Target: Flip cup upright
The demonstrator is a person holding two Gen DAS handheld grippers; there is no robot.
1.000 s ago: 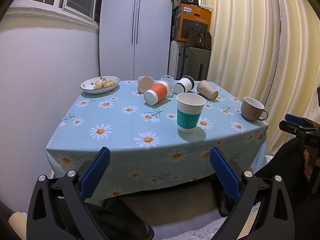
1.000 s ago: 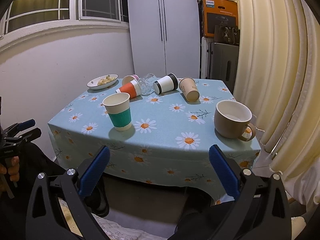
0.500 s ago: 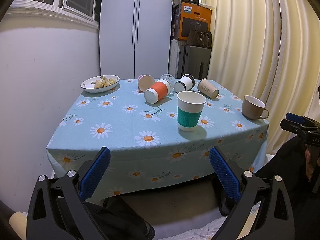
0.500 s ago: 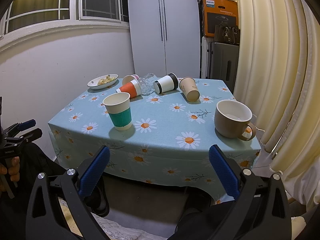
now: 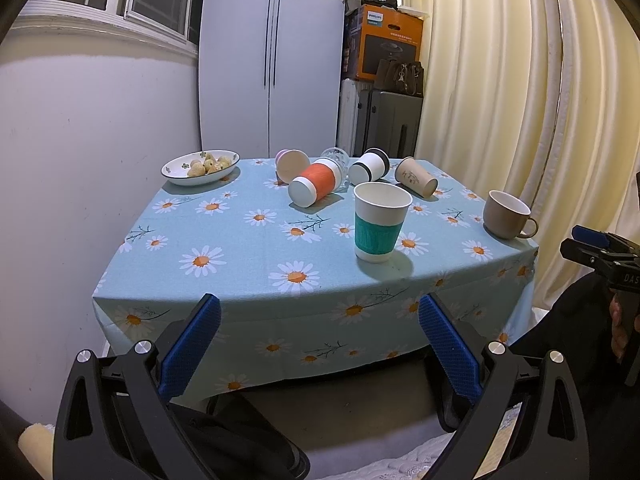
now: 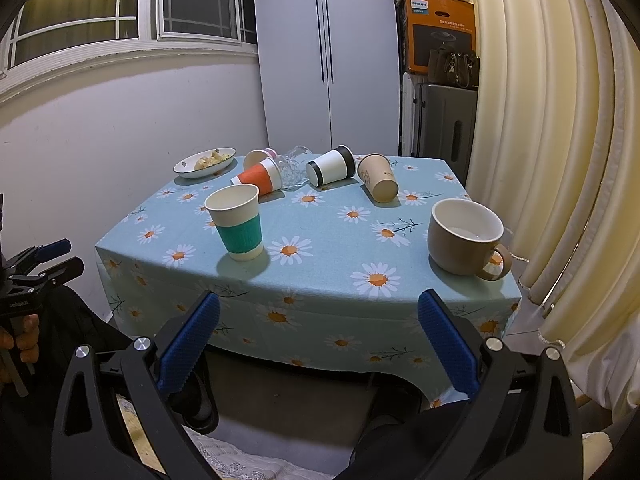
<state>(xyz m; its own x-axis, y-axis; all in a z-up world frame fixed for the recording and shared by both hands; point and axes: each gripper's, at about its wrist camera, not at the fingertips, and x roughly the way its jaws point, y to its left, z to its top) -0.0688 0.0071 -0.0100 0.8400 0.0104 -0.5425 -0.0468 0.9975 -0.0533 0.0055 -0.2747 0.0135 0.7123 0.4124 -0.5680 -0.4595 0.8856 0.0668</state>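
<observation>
Cups all over this daisy-print tablecloth (image 5: pixel 240 240), most of them knocked over. Green-sleeved paper cup (image 5: pixel 380 222) stands upright near the front edge, and a brown mug (image 5: pixel 506 220) stands upright too, over by the right-hand corner next to the cream curtain (image 5: pixel 500 80).

Everything else sits in a row toward the back, lying on its side: an orange-sleeved cup (image 5: pixel 316 184) with its white base facing the camera, a pink cup (image 5: pixel 290 162) just behind it, a clear glass (image 6: pixel 294 166) that looks to be touching the orange one, a white cup with black bands (image 6: pixel 331 166), and a tan paper cup (image 6: pixel 378 183) with its mouth pointing forward. White bowl of food (image 5: pixel 200 166) sits at the back left corner.

Left gripper (image 5: pixel 318 344) hangs off the front of the table with its blue pads (image 5: pixel 192 344) spread wide, nothing between them. Right gripper (image 6: pixel 318 344) is the same deal: held back from the table edge, fingers wide apart, gripping nothing. Neither one touches any cup.
</observation>
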